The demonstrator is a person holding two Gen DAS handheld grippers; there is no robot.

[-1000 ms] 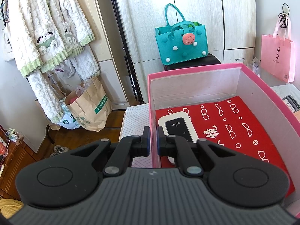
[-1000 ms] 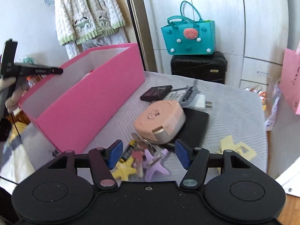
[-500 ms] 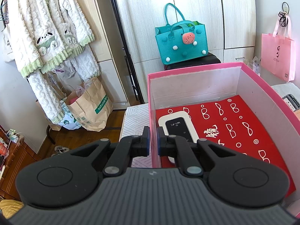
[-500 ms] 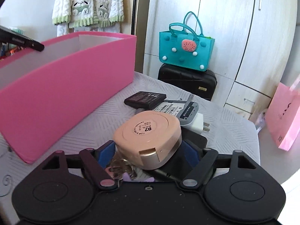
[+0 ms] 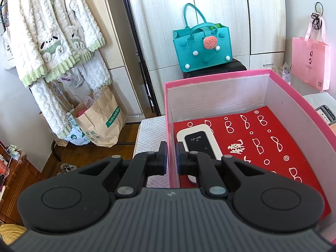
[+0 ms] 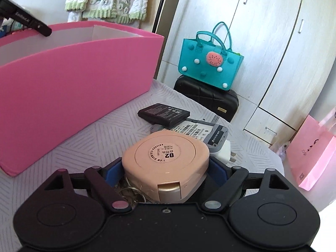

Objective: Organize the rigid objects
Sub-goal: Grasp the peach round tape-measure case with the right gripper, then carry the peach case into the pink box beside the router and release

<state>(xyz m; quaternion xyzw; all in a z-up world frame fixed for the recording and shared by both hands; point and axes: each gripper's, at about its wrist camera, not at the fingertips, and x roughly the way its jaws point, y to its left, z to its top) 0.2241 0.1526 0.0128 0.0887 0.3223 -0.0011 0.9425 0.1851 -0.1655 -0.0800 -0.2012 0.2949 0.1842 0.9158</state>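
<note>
**Pink box pinched, compact between fingers**

Pink cardboard box (image 5: 247,73): left tool (image 5: 171,157) is clamped on its near-left wall; a white Wi-Fi router (image 5: 198,139) lies inside on red paper.

Right view: peach rounded plastic compact case (image 6: 166,159) sits between the right tool (image 6: 166,171) fingers, beside the box; whether they grip it I cannot tell.

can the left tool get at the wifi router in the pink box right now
Probably not as it stands: the left tool is shut on the pink box wall, so it's occupied. The wifi router lies uncovered just beyond its fingertips.
</note>
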